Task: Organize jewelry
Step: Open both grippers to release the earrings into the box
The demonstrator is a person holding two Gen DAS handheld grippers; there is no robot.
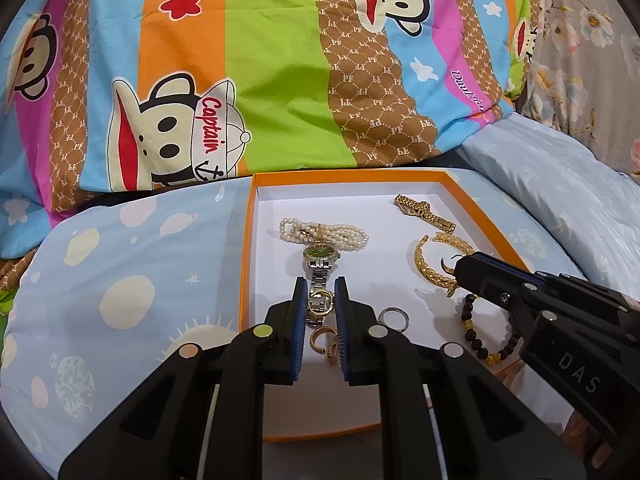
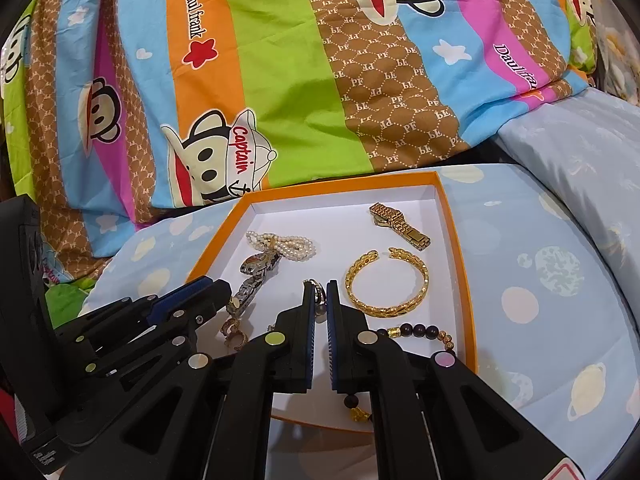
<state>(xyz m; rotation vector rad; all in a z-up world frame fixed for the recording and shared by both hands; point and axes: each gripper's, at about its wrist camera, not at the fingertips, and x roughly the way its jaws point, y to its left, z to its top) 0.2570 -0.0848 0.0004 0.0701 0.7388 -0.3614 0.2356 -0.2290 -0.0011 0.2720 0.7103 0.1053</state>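
"Captain" quilt (image 1: 208, 128), "DAS" right gripper (image 1: 460, 270)

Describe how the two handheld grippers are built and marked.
Both the left gripper and the right gripper are matte black plastic with paired linkage arms, blue ribbed finger pads, and round silver or pale pivot caps. White letters "DAS" mark the right gripper's body.

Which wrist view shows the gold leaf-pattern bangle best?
The right wrist view: the gold bangle lies unobstructed on the white floor of the orange box, its whole open loop and gap visible. In the left wrist view the bangle is partly hidden behind the right gripper.
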